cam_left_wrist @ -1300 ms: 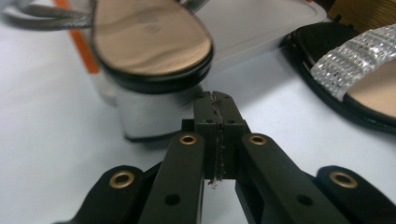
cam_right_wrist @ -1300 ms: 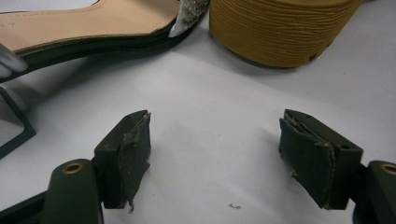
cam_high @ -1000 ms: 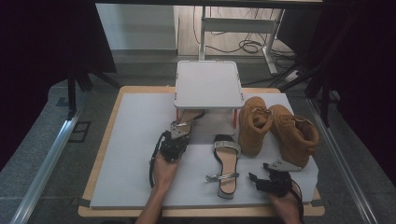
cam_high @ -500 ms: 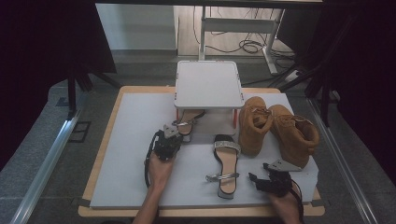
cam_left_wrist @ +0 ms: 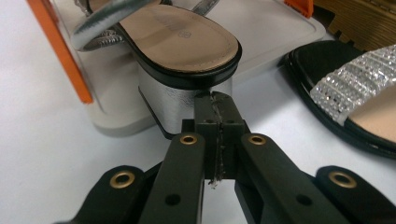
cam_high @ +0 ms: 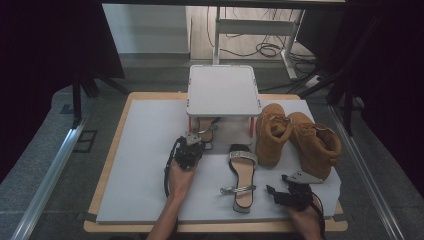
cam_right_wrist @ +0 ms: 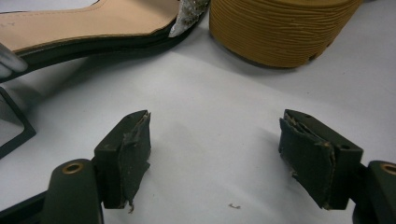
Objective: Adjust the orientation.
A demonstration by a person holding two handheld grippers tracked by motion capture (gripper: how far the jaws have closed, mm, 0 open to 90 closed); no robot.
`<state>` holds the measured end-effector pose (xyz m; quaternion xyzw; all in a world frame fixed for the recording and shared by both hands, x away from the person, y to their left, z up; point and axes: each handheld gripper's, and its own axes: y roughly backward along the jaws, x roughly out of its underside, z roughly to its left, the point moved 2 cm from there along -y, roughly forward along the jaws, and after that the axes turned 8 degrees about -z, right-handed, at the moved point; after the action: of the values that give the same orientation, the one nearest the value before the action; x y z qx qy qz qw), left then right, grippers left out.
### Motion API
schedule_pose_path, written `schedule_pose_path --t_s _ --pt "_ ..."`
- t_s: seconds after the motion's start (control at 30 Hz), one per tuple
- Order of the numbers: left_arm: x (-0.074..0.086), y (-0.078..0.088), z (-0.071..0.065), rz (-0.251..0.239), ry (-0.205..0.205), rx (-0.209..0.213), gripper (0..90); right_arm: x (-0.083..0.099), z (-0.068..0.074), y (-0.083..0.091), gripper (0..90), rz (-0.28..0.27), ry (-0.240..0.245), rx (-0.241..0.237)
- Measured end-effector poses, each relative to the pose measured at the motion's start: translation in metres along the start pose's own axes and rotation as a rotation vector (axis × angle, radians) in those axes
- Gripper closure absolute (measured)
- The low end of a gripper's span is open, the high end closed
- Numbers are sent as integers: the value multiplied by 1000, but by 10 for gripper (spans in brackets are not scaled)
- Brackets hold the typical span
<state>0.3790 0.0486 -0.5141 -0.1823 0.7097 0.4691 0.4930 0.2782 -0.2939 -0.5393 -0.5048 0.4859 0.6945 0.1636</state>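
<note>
- High view: the left tool [cam_high: 192, 146] sits near the middle of the white worktop [cam_high: 145, 150], pointing to 12 o'clock at the heel of the sandal under the stand [cam_high: 206, 131], which lies beneath the small white stand [cam_high: 223, 90].
- Left gripper view adds what the high view cannot resolve: the left tool [cam_left_wrist: 215, 109] has its jaws pressed flat together with nothing between them, and their tips touch or nearly touch the silver block heel of the sandal under the stand [cam_left_wrist: 187, 51]; I cannot tell which. The stand's orange leg [cam_left_wrist: 60, 51] stands at 10 o'clock.
- At 3 o'clock from the left tool lies the second sandal [cam_high: 242, 172], toe toward 12 o'clock; its glittering toe strap is plain in the left gripper view [cam_left_wrist: 355, 88].
- 2 tan boots [cam_high: 297, 137] stand at 3 o'clock of the stand.
- The right tool [cam_high: 280, 194] rests at 5 o'clock on the worktop, pointing to 9 o'clock.
- Right gripper view: the right tool [cam_right_wrist: 215, 144] stands wide open and empty over bare worktop, with the second sandal [cam_right_wrist: 93, 23] at 11 o'clock and a ribbed boot sole [cam_right_wrist: 280, 28] at 1 o'clock.
</note>
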Motion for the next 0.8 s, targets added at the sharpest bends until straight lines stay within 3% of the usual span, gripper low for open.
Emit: schedule_pose_path --t_s 0.43,0.8 --pt "-9 -17 2 2 -13 -17 898 0 0 0 253 0 -1 0" --pt "-14 -26 7 1 6 -24 898 0 0 0 252 -1 -3 -1"
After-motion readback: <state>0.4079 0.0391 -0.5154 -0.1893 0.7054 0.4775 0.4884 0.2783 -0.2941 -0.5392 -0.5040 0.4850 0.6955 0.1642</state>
